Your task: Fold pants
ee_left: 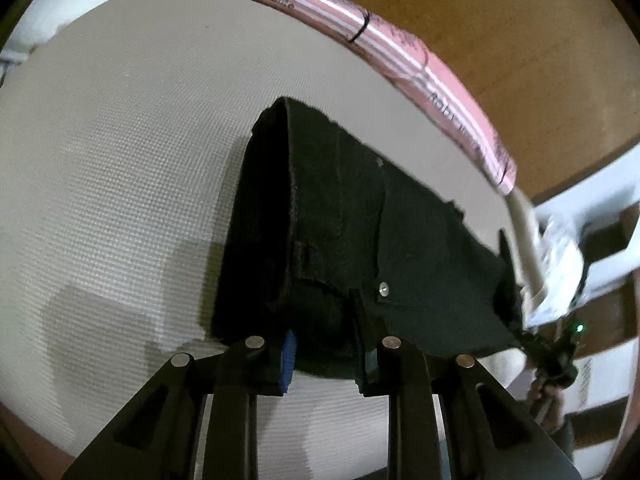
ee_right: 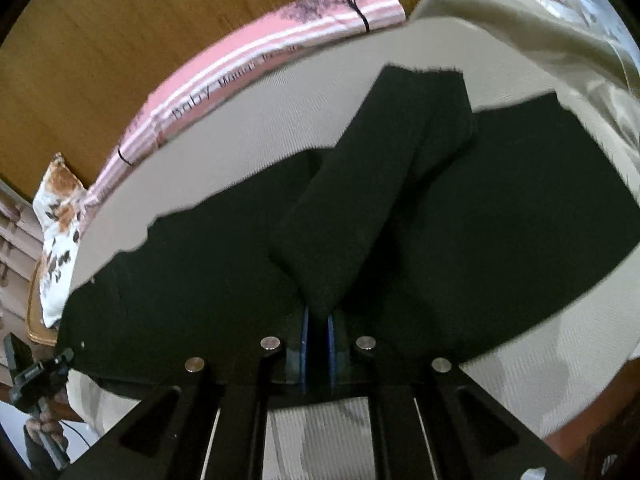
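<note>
1. The pants are black, thick woven cloth, denim by the look of the seams and the rivet. They lie partly spread on a cream textured bed cover, with one band of cloth doubled up.
2. I judge them limp but weighty: they will drape and drag rather than hold a shape, and the layers may slip apart if pinched thinly.
3. Best hold is a thick edge, such as the waistband or a doubled seam, taking all layers at once.
4. The right hand-held gripper has its blue pads pinched nearly together on the near end of the raised folded strip.
5. The left hand-held gripper is narrowed around the waist corner near the rivet, cloth between its pads.
6. A pink striped blanket edges the bed; beyond it is wooden floor.
</note>
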Available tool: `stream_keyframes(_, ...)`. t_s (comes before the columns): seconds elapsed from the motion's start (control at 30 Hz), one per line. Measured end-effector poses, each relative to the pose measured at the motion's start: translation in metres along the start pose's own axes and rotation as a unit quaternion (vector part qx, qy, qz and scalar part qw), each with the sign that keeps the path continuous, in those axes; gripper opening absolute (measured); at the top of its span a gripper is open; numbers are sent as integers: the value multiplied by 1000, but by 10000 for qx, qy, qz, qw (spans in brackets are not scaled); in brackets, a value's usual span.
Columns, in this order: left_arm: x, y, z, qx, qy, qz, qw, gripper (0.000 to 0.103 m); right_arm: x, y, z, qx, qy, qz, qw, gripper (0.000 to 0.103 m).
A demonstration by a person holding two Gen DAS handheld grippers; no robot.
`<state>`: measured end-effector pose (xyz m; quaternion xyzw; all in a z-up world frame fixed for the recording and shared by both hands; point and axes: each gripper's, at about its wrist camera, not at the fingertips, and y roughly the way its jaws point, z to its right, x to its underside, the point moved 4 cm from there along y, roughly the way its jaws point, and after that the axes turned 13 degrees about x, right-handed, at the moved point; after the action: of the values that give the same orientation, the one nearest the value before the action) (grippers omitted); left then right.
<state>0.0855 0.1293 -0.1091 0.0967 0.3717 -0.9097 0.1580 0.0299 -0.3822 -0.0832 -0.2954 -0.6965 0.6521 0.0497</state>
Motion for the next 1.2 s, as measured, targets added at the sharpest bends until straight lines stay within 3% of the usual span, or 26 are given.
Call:
stream_keyframes(0.2, 6, 7, 8, -531, 492, -88, 9973, 24, 13, 23, 7, 6, 133, -305, 9994, 9)
stream_keyframes(0.37, 10, 4, 7, -588, 286, -59, 9978, 27, 13, 17, 19, -81, 391, -434, 9983, 28)
stream_keyframes(0.47, 14, -1, 12, -576, 252, -163, 9979, 31, 14, 2, 26, -113, 296, -497, 9983, 29)
stream_keyframes(0.67, 26, -28, 50, -663, 1246, -285, 9896, 33, 17, -45, 46, -15, 7, -424, 9991, 29)
stream_keyframes(0.77, 35, -38, 87, -488, 2040, -67, 9777, 33, 16, -64, 57, -78, 42, -237, 9997, 30)
stream_keyframes(0.9, 52, -20, 139, -235, 2921, 10, 9561, 33, 12, -70, 73, -196, 402, -63, 9990, 34)
stream_keyframes(1.0, 66, 16, 176, -1, 3368, -161, 9414, 33, 10, -63, 72, -303, 542, -92, 9980, 34)
stream_keyframes(1.13, 90, 74, 218, 201, 3983, -475, 9158, 33, 6, -55, 69, -352, 517, -113, 9980, 34)
stream_keyframes(1.2, 101, 95, 236, 350, 4121, -656, 9081, 33, 3, -51, 69, -408, 525, -94, 9977, 34)
